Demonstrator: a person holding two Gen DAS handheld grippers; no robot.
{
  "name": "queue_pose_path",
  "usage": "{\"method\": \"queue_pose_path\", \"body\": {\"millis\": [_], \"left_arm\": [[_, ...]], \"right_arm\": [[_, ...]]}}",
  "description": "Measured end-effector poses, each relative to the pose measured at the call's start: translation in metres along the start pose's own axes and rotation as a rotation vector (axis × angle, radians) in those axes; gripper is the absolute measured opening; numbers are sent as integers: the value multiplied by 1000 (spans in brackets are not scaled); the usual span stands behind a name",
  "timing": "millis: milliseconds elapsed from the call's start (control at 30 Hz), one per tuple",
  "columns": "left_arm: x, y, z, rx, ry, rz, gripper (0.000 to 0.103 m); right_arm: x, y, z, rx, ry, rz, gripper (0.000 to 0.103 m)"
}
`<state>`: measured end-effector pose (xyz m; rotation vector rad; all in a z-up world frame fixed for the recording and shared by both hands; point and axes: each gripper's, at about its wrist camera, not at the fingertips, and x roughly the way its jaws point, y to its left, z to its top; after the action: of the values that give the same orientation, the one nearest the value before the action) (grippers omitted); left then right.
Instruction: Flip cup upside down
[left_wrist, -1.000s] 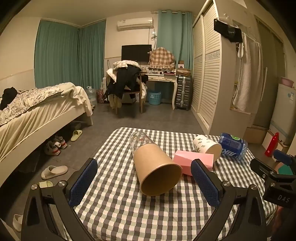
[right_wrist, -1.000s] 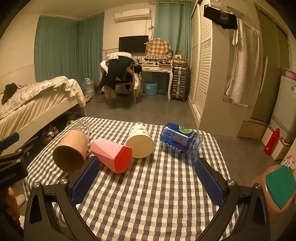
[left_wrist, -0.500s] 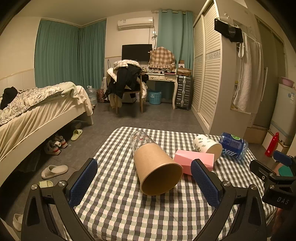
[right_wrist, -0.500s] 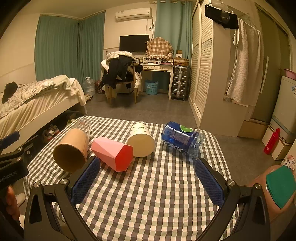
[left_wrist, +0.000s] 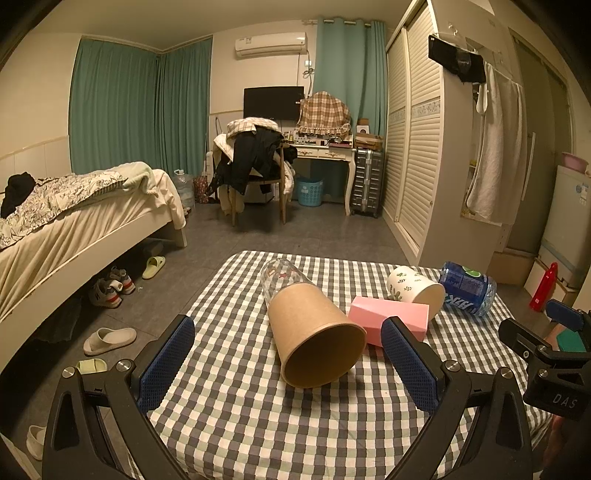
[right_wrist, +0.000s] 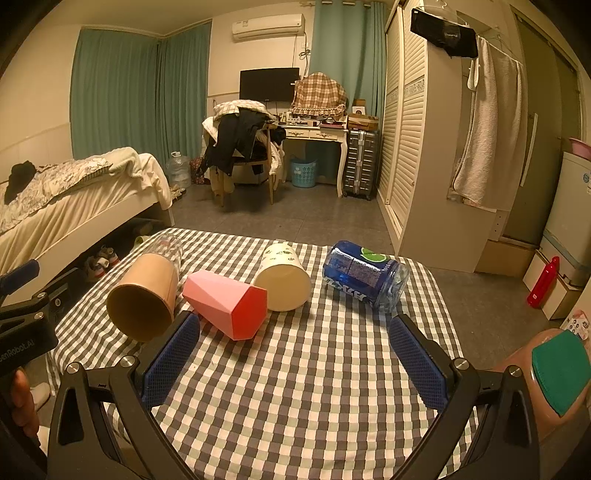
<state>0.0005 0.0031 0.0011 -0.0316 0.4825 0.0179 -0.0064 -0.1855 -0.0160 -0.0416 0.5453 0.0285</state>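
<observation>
Several cups lie on their sides on the checked table (left_wrist: 236, 424). A brown paper cup (left_wrist: 314, 338) lies with its mouth toward me, straight ahead of my open, empty left gripper (left_wrist: 288, 363). A clear glass (left_wrist: 280, 275) lies behind it. A pink faceted cup (right_wrist: 229, 301), a white leaf-print cup (right_wrist: 284, 280) and a blue bottle (right_wrist: 364, 275) lie beyond my open, empty right gripper (right_wrist: 293, 356). The brown cup also shows in the right wrist view (right_wrist: 142, 297), at the left.
The table (right_wrist: 295, 406) stands in a bedroom. A bed (left_wrist: 74, 229) with shoes under it is at the left, a wardrobe (left_wrist: 417, 155) at the right. A red bottle (right_wrist: 543, 282) stands on the floor at the right. A pink stool with a green top (right_wrist: 557, 373) is near the right gripper.
Both grippers have moved slightly nearer to the cups; the cups sit a little lower and larger in view. Nothing on the table has moved.
</observation>
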Motion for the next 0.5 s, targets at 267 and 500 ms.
{"method": "queue_pose_path", "body": {"millis": [267, 500], "left_arm": [[0, 2, -2, -2, 2, -3, 103], [-1, 5, -2, 0, 3, 0, 103]], "right_arm": [[0, 0, 0, 0, 2, 0, 103], [1, 0, -1, 1, 4, -1, 103]]}}
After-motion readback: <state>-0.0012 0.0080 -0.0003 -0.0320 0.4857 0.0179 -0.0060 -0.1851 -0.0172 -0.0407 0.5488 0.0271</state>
